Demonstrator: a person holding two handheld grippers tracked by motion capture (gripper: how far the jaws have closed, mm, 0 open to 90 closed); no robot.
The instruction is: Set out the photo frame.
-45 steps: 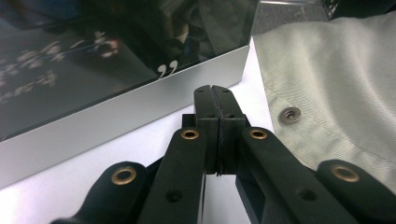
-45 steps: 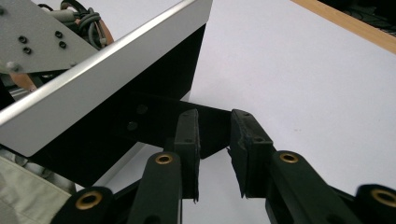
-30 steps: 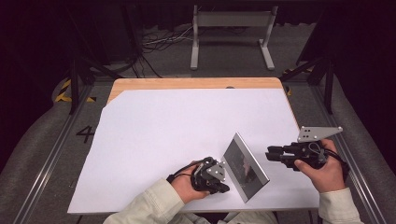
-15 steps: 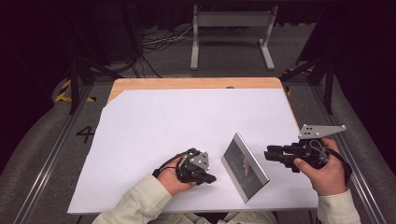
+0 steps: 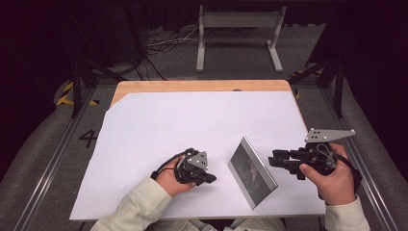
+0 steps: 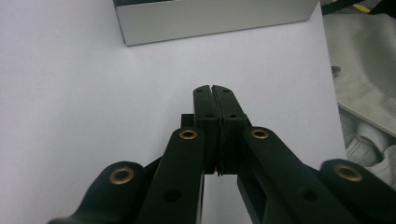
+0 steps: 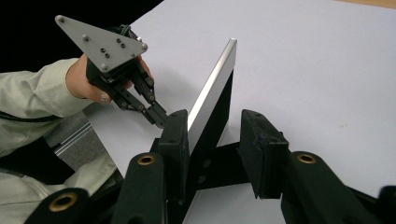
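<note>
**Silver-framed panel standing on white sheet, between two hand-held grippers**

Dark room; metal stand and loose cables on the floor beyond the table. Wooden table mostly covered by a white sheet.

A thin silver-framed panel with a dark face stands tilted on its edge on the sheet, near the front right part.

Left gripper: held in the left hand, low over the sheet, tips aimed toward the panel. Jaws pressed together with nothing between them, seen clearly in the left gripper view. The panel's silver edge lies ahead of the tips, apart from them, bare sheet between.

Right gripper: held in the right hand, grey three-cornered plate on top, tips pointing at the panel from its other side. In the right gripper view the jaws stand apart, and the panel rises just ahead of the gap, its silver edge lined up by the left-hand finger. Contact cannot be told. The left gripper shows beyond the panel's far side.
</note>
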